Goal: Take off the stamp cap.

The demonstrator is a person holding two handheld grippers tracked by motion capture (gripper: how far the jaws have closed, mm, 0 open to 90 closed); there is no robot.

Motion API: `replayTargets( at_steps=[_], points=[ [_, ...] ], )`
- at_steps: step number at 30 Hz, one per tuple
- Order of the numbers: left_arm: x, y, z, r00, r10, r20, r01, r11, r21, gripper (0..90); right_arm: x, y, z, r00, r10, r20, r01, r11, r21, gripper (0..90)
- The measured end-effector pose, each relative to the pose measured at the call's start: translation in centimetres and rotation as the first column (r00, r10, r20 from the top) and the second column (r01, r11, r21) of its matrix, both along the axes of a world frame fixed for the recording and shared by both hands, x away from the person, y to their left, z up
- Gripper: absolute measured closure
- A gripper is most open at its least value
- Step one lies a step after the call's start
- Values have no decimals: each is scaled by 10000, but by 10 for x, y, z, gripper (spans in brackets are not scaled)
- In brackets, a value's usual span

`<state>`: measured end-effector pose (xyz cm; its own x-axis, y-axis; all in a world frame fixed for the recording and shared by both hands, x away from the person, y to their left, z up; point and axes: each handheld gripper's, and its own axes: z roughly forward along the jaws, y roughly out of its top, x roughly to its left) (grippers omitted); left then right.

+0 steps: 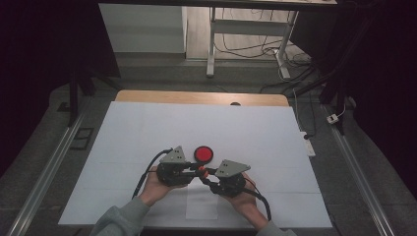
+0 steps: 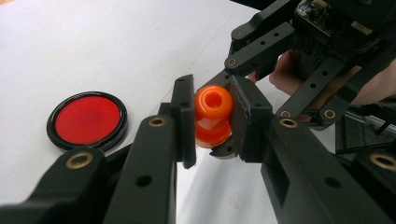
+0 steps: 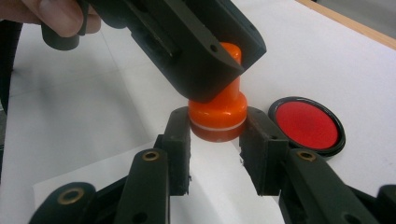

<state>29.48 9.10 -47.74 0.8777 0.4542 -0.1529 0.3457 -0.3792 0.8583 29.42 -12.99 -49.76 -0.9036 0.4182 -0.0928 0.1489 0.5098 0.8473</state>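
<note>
An orange stamp (image 1: pixel 200 170) with a knob handle is held just above the white table between both grippers. My left gripper (image 2: pixel 212 123) is shut on the stamp's (image 2: pixel 213 112) narrow upper handle. My right gripper (image 3: pixel 218 135) comes from the other side and is shut on the wide base of the stamp (image 3: pixel 219 112), its pads pressing on both sides. In the high view the left gripper (image 1: pixel 195 170) and right gripper (image 1: pixel 204 176) meet tip to tip near the table's front. A round red ink pad (image 1: pixel 203 154) in a black rim lies open just behind them.
A small white paper sheet (image 1: pixel 201 204) lies under the hands at the front edge of the white table (image 1: pixel 147 128). The ink pad (image 3: pixel 306 125) sits close beside the right jaw. Cables trail from both grippers toward the person.
</note>
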Motion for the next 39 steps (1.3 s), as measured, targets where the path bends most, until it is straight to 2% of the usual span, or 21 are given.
replayTargets(
  at_steps=[17,30,39],
  points=[
    [-2,-1,-1,9998,126,181,-124,9998,-121,719,-2,-1,0,9995,-81,294,82,10000,-54,649],
    [-1,-1,-3,9999,56,126,-55,10000,-27,721,-1,0,-2,9999,7,171,-6,10000,-88,649],
    [-1,0,-4,9999,58,86,-57,9999,-125,722,-1,-1,-3,9999,28,142,-27,9999,-97,650]
  ],
)
